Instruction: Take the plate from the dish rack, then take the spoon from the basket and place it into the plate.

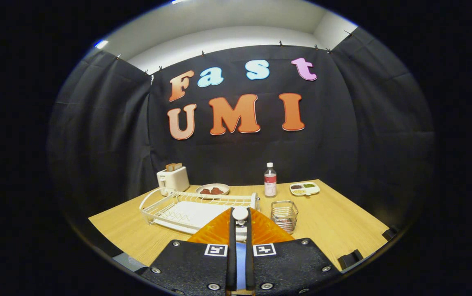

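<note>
The gripper point(240, 230) is clamped on the spoon point(240, 216), handle running back between its fingers, bowl over the orange plate point(213, 230).

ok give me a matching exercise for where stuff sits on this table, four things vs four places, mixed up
Things:
1. toaster
2. bottle
3. wire basket
4. orange plate

Places:
A. right under the fingertips
B. behind the far left corner of the dish rack
C. just right of the fingers, beside the rack
D. at the back, beyond the wire basket

Pairs: 1-B, 2-D, 3-C, 4-A

The hand-held gripper is closed on a white spoon over the plate.
</note>
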`<state>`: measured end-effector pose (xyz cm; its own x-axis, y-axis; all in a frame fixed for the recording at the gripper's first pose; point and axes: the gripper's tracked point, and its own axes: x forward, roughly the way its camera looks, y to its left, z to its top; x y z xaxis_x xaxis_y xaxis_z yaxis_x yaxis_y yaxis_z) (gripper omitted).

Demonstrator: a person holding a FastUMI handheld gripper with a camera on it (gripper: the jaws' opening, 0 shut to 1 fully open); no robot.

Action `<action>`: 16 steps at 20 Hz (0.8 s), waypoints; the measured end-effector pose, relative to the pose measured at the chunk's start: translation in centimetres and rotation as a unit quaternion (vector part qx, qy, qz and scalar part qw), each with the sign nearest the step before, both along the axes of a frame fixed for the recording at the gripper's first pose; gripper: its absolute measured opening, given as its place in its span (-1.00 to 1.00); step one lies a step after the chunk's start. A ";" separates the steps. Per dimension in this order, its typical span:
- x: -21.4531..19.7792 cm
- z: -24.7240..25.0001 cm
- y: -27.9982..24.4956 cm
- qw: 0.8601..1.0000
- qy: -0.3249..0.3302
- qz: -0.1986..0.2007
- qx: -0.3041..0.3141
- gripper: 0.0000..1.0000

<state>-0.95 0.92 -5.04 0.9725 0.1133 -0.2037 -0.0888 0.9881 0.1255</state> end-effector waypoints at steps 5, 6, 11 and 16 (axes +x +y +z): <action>-1.7 -3.1 2.2 0.999 0.018 0.028 0.007 -0.83; -1.8 -3.7 2.5 0.999 0.023 0.032 0.009 -0.83; -2.3 -7.9 4.3 0.996 0.059 0.064 0.008 -0.83; -2.3 -10.2 4.4 0.994 0.078 0.066 0.026 -0.83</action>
<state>-3.21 5.28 -15.27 0.9055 0.2526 -0.3409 -0.1934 0.9609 0.1984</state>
